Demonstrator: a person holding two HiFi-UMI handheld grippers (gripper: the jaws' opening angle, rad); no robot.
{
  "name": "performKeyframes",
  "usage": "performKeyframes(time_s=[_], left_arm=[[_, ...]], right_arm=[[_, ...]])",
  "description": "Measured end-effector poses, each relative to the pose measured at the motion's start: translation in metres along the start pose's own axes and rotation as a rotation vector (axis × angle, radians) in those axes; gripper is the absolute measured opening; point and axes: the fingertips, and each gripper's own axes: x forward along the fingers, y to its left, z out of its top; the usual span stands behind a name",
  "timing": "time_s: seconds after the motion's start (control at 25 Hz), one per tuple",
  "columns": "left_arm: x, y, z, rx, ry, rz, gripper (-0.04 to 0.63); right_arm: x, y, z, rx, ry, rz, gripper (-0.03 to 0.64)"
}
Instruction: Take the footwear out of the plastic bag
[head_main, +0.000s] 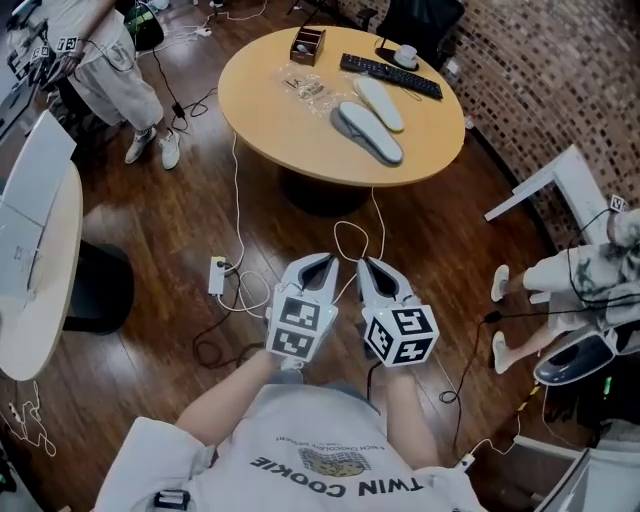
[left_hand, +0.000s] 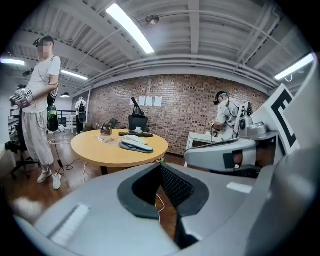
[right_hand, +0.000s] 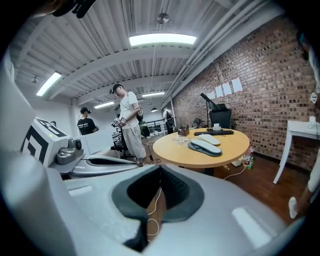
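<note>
On the round table (head_main: 262, 120), well ahead of me, the footwear (head_main: 368, 132) lies bare: two pale slippers side by side, near the crumpled plastic bag (head_main: 305, 86), and no part of them that I can see is inside it. Both grippers hang over the floor by my body, well apart from the table. The left gripper (head_main: 319, 260) has its jaws together with nothing between them, and the right gripper (head_main: 368, 264) is likewise closed and empty. I judge the job as good as done. A clean finish means holding the jaws closed, avoiding the cables (head_main: 238, 200) on the floor, and leaving the tabletop alone.
</note>
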Motion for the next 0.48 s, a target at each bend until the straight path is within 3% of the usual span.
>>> performKeyframes(time_s=[0.24,0.48], left_arm=[[-0.030,-0.043,-0.007,-0.007,-0.009,0.011,0.005],[-0.050,-0.109,-0.027,0.010,-0.017,0.017,0.005]], right_arm=[[-0.045,0.007,-0.006,0.012,-0.028,0.029,0.003],[-0.105,-0.001,-0.040,0.021,-0.024,0.047,0.003]])
